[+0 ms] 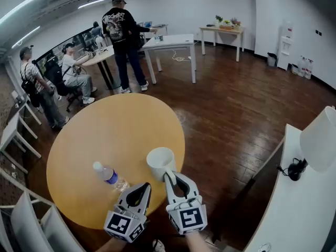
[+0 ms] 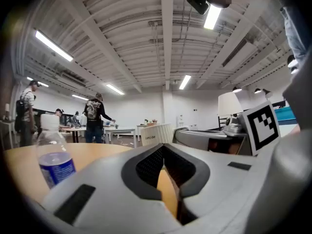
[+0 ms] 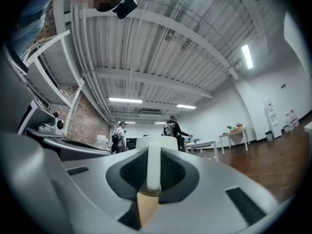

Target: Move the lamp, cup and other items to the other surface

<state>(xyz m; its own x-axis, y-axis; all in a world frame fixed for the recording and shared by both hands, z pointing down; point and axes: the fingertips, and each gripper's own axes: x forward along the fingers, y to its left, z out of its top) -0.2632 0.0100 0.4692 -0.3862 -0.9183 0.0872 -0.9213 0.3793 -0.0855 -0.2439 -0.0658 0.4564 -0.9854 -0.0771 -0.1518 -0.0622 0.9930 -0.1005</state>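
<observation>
One white cup (image 1: 160,161) — round tan table (image 1: 105,135)

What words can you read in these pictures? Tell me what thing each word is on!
"concise": small grey print on the side of the white cup, seen in the left gripper view.
Blue label on the bottle: too blurred to read.
White print on the back of the standing person's black shirt: too small to read.
No other words, numbers or signs can be read.
</observation>
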